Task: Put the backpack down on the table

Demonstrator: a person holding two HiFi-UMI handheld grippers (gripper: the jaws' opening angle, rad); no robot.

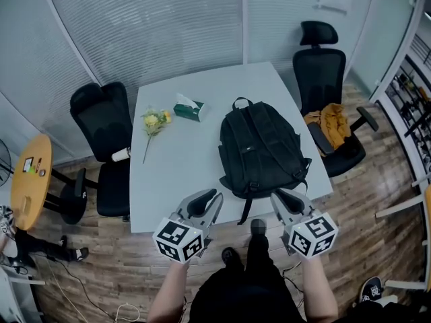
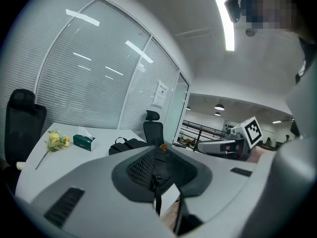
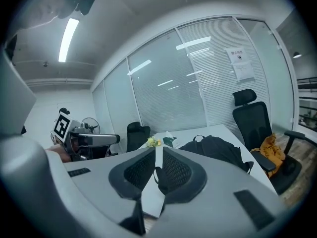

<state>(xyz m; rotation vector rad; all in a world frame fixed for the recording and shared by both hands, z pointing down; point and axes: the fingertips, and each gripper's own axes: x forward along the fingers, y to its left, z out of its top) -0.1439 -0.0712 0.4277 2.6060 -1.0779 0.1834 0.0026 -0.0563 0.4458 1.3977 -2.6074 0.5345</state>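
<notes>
— Where is the backpack (image 1: 259, 150)?
— Lying flat on the table (image 1: 175, 180), toward its right near corner; nothing grips it; a tissue box (image 1: 189, 108) and flowers (image 1: 155, 121) lie well apart on the far left.
— And the tongs?
— The left gripper (image 1: 210, 199) and right gripper (image 1: 281, 197) hang off the near edge, clear of it; both pairs of jaws are closing, narrow already, nothing between them.
— What remains?
— Nothing, I judge; the putting-down looks done.

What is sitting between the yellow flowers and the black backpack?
A green tissue box lies there on the table, clearest in the head view.
</notes>
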